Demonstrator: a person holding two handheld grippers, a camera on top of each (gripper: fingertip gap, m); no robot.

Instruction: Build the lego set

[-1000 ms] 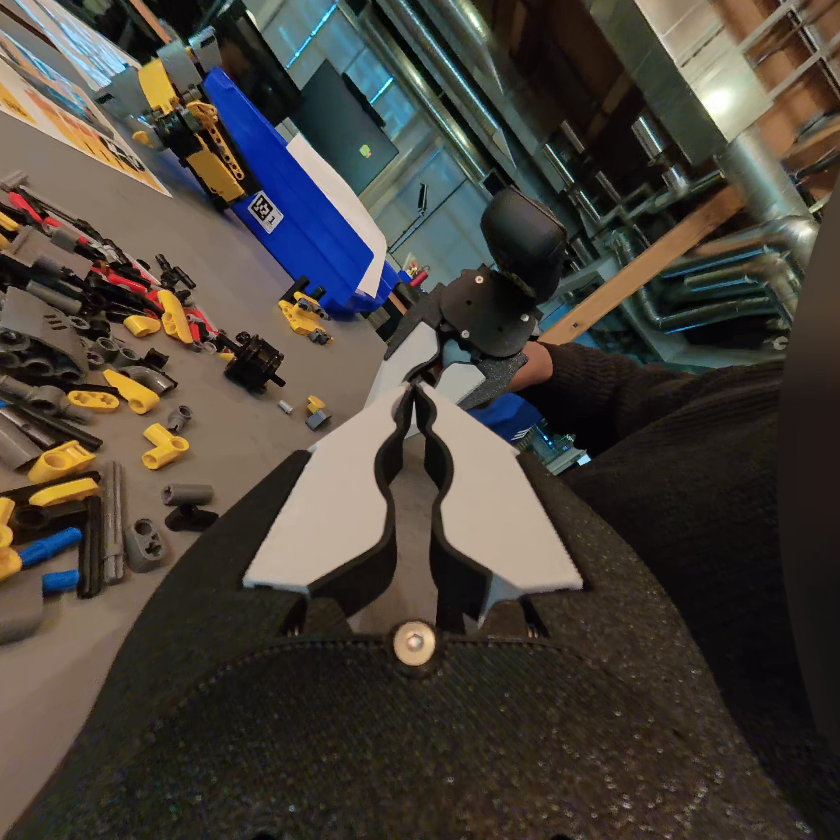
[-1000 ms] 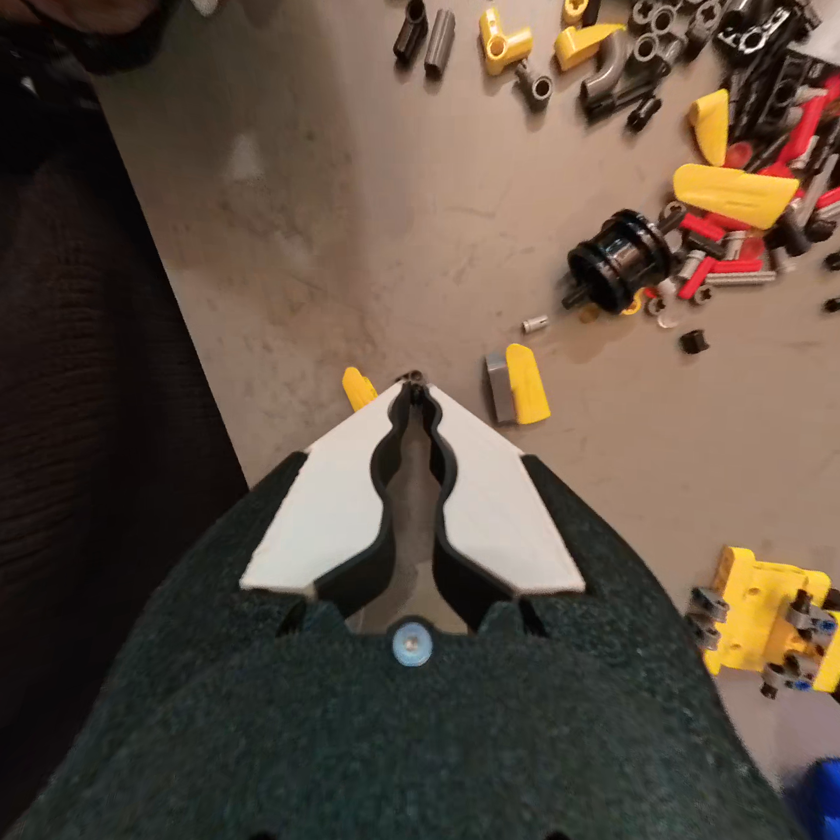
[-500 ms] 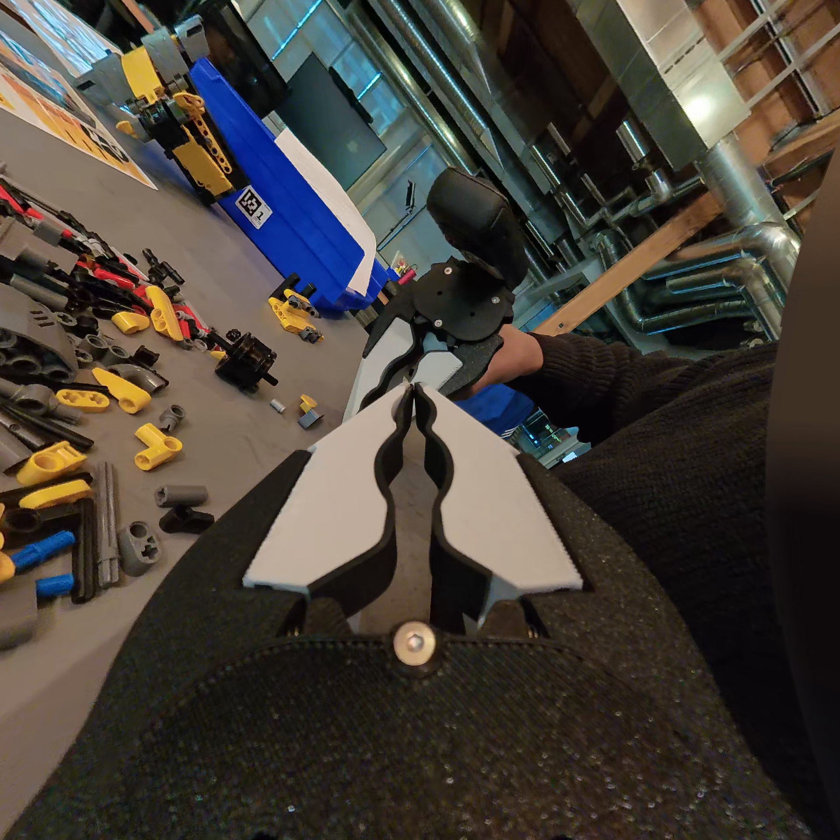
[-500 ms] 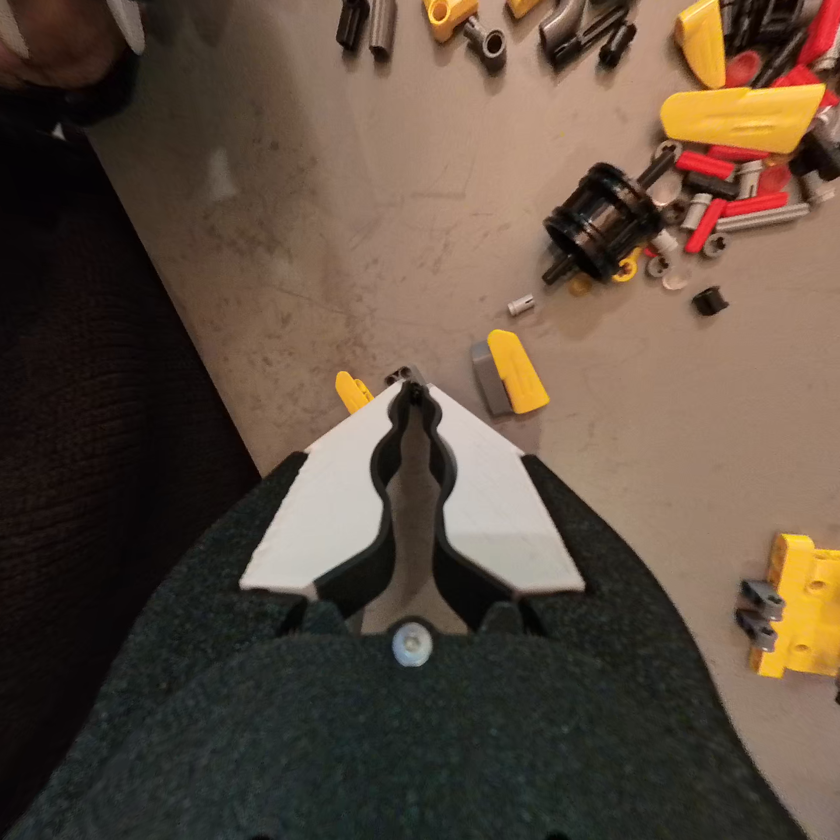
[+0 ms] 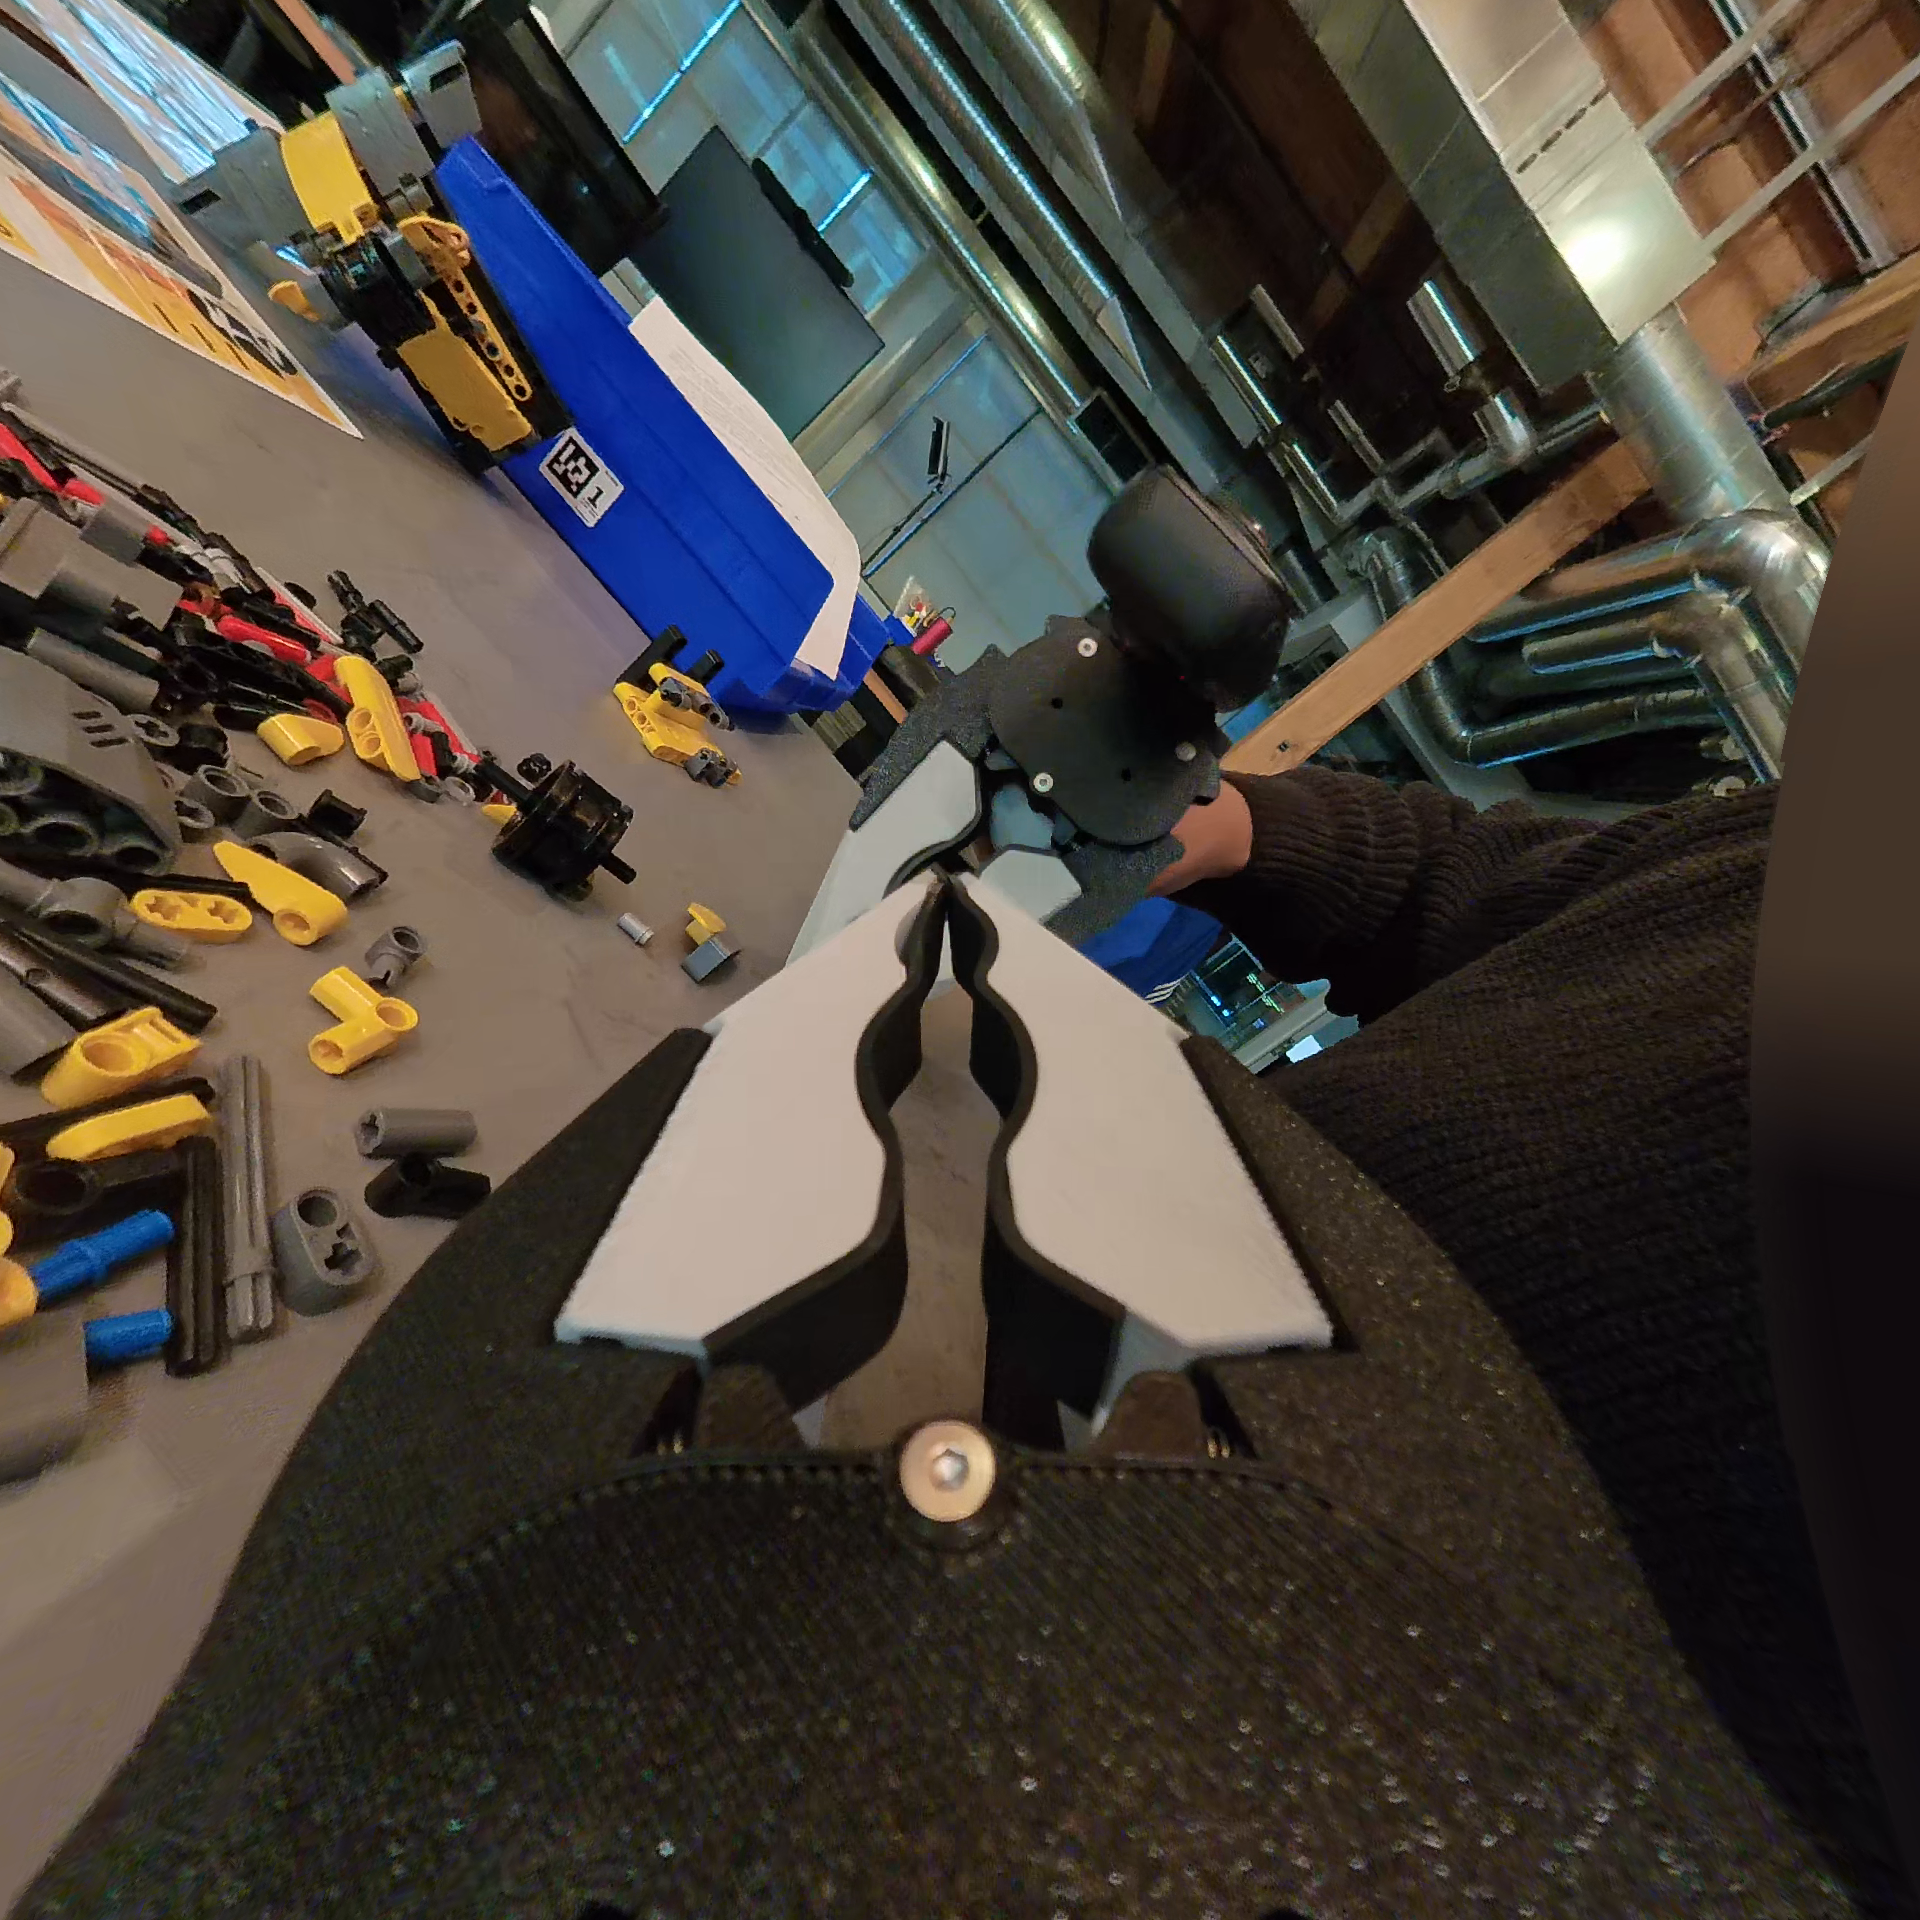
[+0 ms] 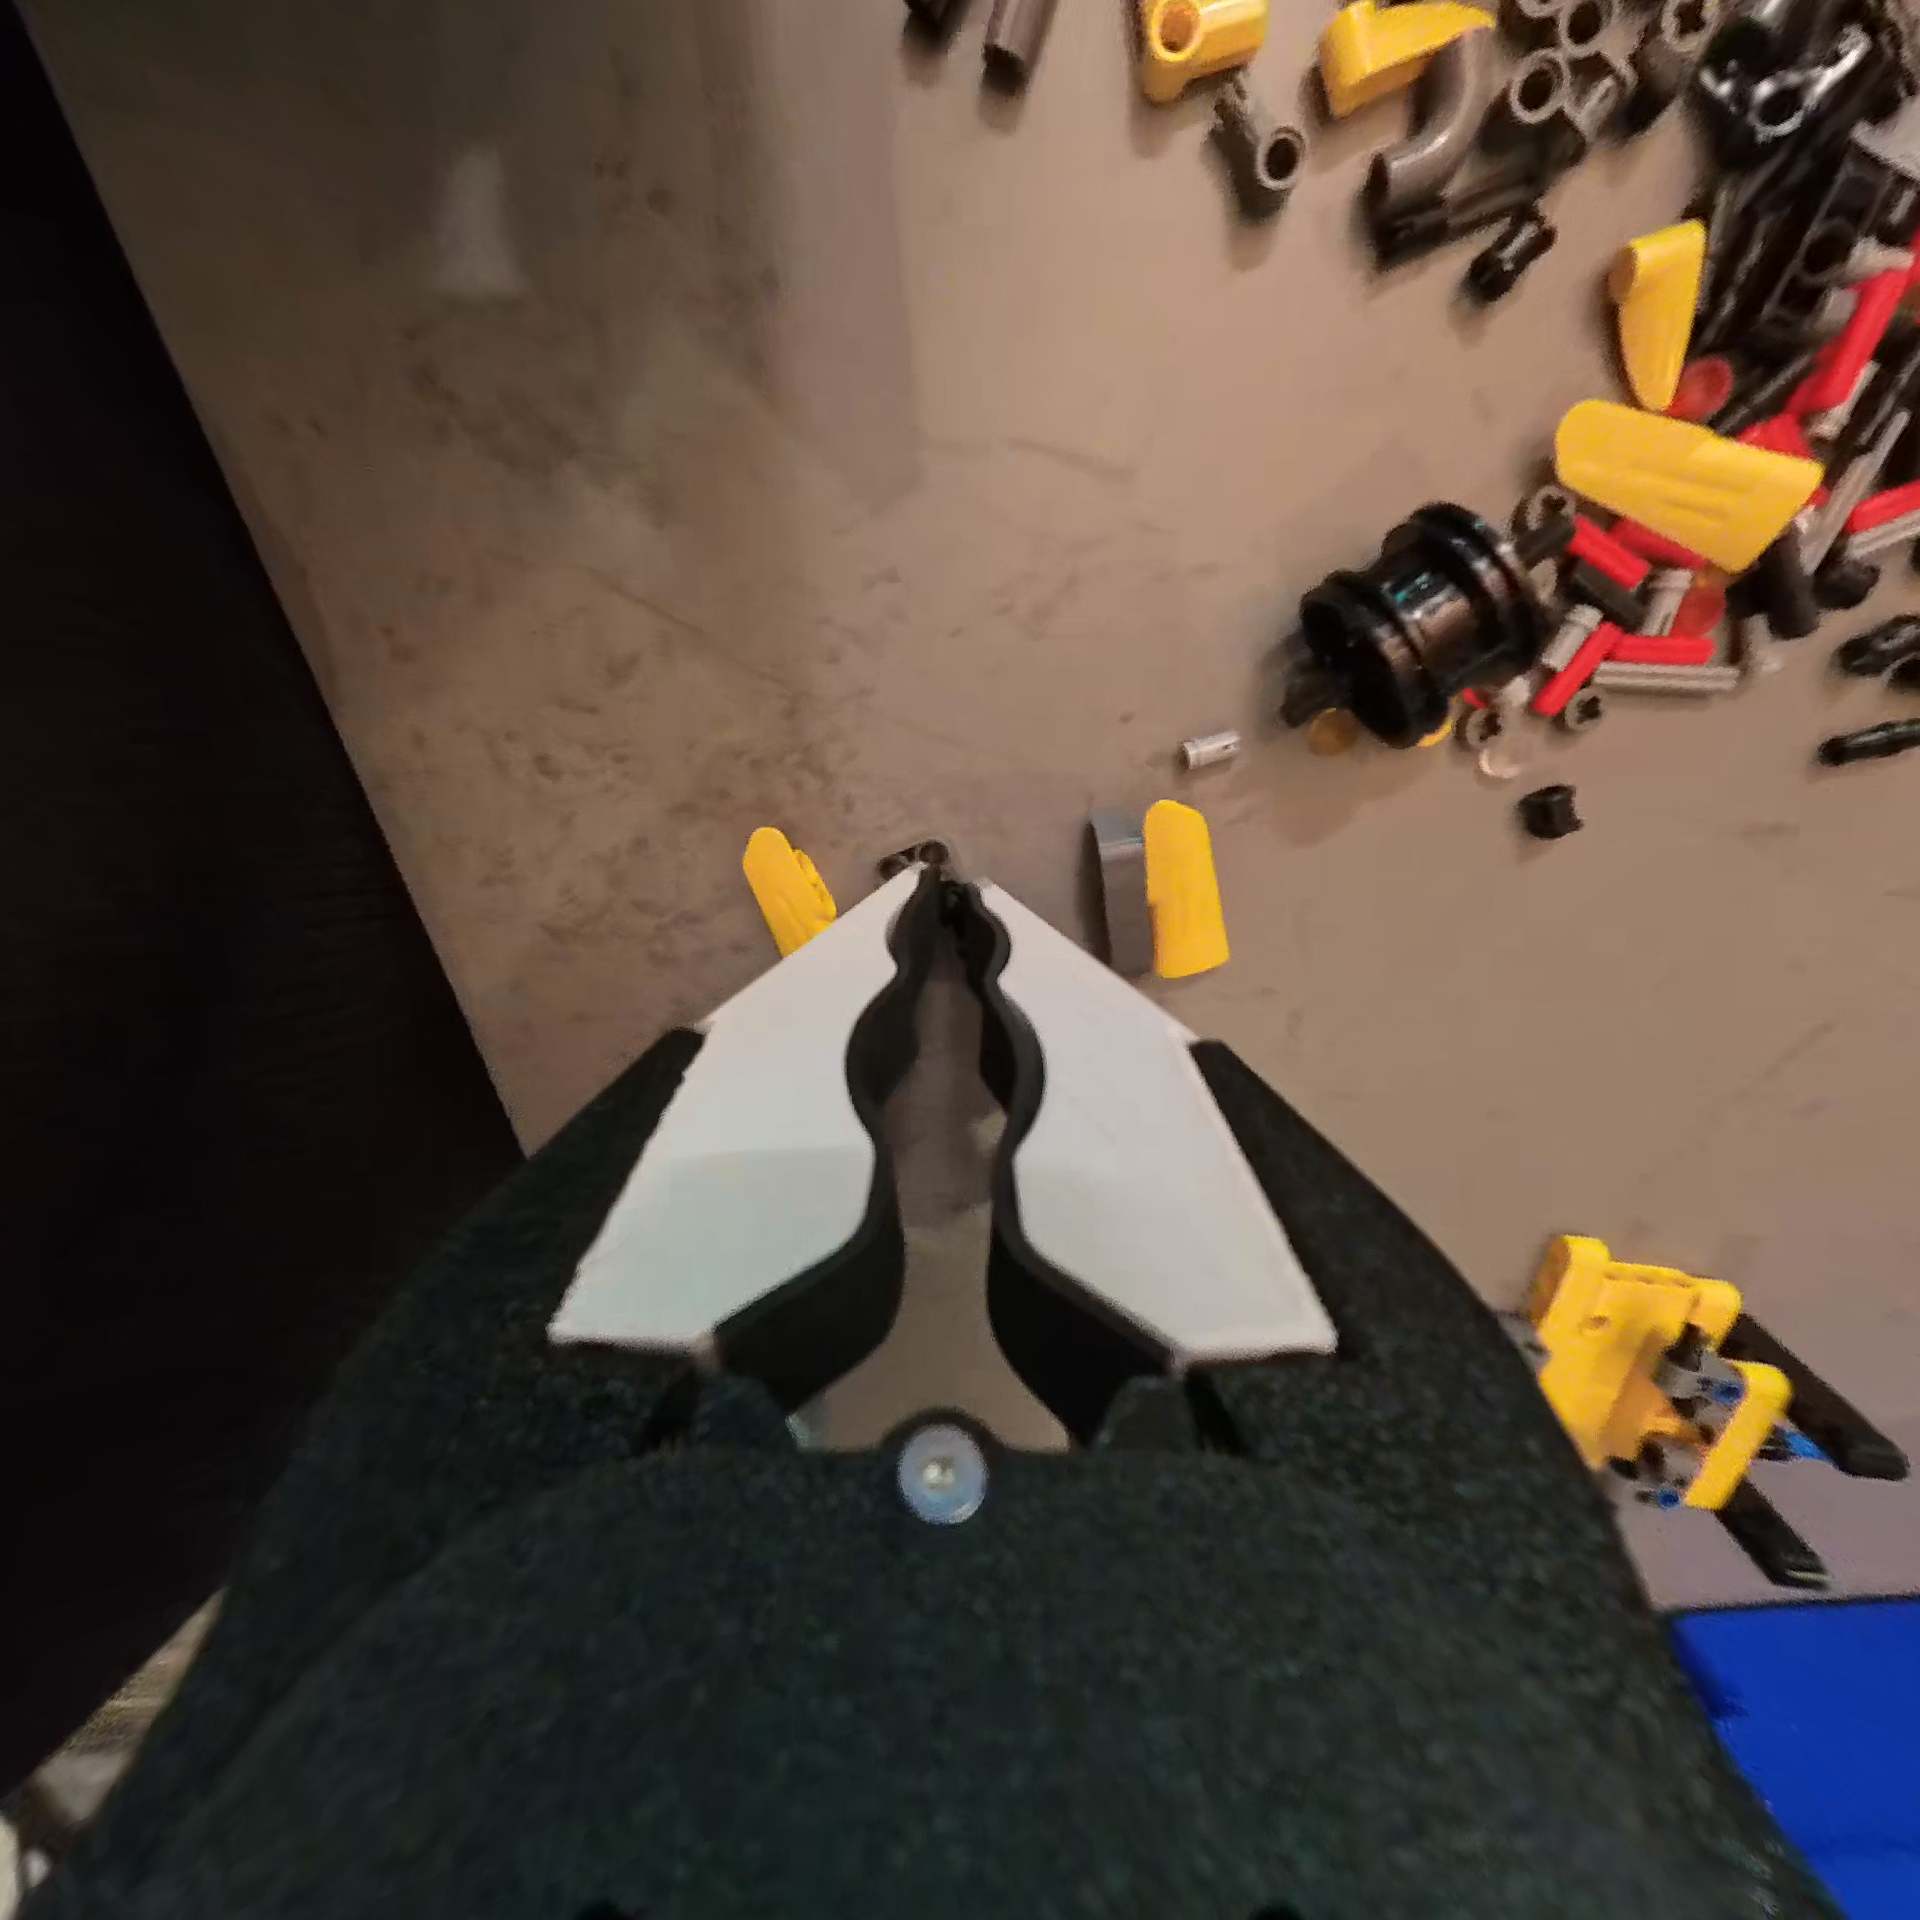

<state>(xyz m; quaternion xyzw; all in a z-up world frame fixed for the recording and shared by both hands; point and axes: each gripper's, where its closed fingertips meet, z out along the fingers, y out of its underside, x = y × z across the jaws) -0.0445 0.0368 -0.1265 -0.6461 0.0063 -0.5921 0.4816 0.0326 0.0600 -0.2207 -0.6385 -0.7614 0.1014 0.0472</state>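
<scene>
My right gripper (image 6: 940,883) is shut on a small part. A yellow piece (image 6: 784,888) sticks out to the left of its tips and a dark grey end with holes (image 6: 914,857) shows just past them. It hangs over the grey table (image 6: 727,416), near the front edge. A grey-and-yellow piece (image 6: 1164,894) lies just to its right. My left gripper (image 5: 948,883) is shut and empty, held off the table's edge. It points at the right gripper's black body (image 5: 1091,748), which is close beyond its tips.
Loose yellow, red, black and grey building parts (image 5: 156,779) cover the table's far side, with a black wheel hub (image 6: 1413,623) among them. A small yellow assembly (image 6: 1652,1361) and a blue bin (image 5: 644,499) with a yellow-black model (image 5: 416,281) stand at the right. A dark sweater sleeve (image 5: 1558,1039) is close. From the right gripper's tips to the black wheel hub (image 6: 1413,623) is close to 8 cm. It is also in sight in the left wrist view (image 5: 606,816).
The right gripper has swayed a little over the table and come back, still shut on the small part. The left gripper stays shut and has only tilted slightly.
</scene>
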